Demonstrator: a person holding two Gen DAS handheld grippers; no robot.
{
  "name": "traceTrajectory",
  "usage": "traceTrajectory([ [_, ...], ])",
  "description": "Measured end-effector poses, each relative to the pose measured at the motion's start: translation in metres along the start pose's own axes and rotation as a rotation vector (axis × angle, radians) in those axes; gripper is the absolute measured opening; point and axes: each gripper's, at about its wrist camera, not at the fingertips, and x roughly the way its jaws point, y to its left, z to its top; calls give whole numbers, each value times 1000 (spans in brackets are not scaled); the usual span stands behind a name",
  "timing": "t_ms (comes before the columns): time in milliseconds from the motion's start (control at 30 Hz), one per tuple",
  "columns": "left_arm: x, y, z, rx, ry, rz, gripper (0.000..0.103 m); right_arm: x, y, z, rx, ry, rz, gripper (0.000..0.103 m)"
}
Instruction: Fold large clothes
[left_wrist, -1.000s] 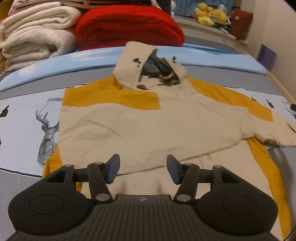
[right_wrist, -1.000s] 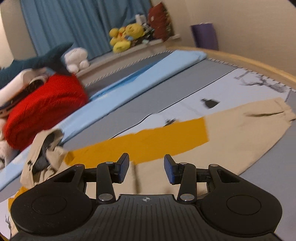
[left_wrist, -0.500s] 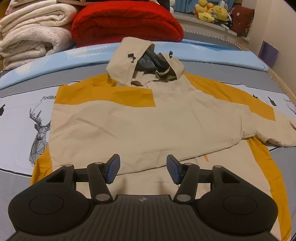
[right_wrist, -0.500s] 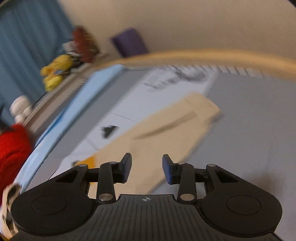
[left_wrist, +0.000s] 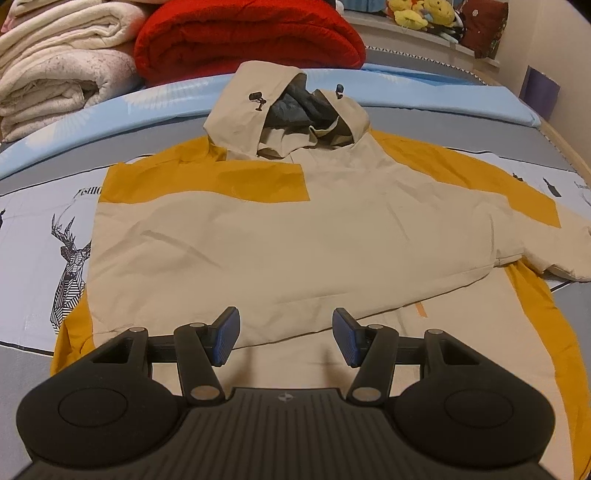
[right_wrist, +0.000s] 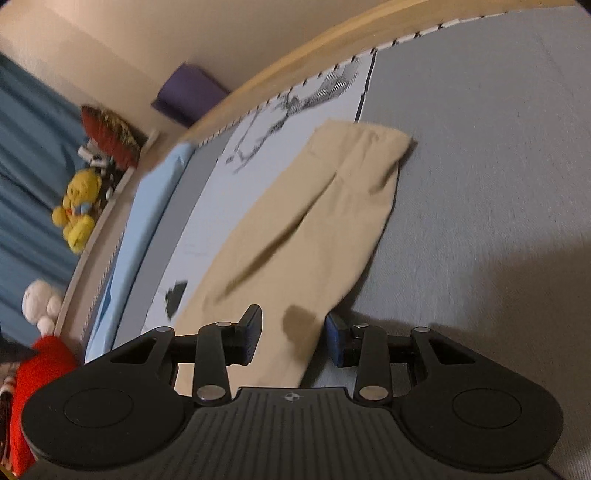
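A beige and mustard hooded jacket (left_wrist: 295, 236) lies flat on the bed, hood (left_wrist: 284, 110) at the far end. Its left sleeve is folded across the chest. Its right sleeve (right_wrist: 306, 221) stretches out to the right over the grey cover, cuff at the far end. My left gripper (left_wrist: 284, 338) is open and empty, hovering over the jacket's lower front. My right gripper (right_wrist: 293, 338) is open and empty, low over the beige sleeve with one finger on each side of its near part.
A red blanket (left_wrist: 247, 33) and cream blankets (left_wrist: 59, 62) are stacked behind the hood. Plush toys (right_wrist: 75, 214) line the ledge by the blue curtain. The bed's wooden edge (right_wrist: 295, 62) and a purple box (right_wrist: 188, 92) lie beyond the sleeve.
The left gripper has risen and moved forward slightly, so the jacket sits more centred in view. The right gripper has swung right along the sleeve toward its cuff and come lower over it.
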Motion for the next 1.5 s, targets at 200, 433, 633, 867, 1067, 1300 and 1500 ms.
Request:
traceTrajectory([
  [200,2,5,2,-13,-2,8,61,-1,2,6,-9,-115,-96,13],
  [433,-3,10,5,-41,-14,8,61,-21,47,-1,-151,-224,-103,2],
  [633,-20,22,8,-77,-44,-15,61,-53,129,-31,-377,-302,-35,2],
  [867,-40,58,13,-160,-71,-22,61,-120,262,-138,-681,-268,272,1],
  [1067,-61,90,16,-218,-105,-38,61,-176,350,-303,-978,138,681,7],
  [1300,-70,120,16,-293,-110,-37,61,-218,362,-412,-1155,490,654,23],
  [1500,-67,136,15,-345,-113,-23,61,-254,349,-369,-1018,380,560,26],
])
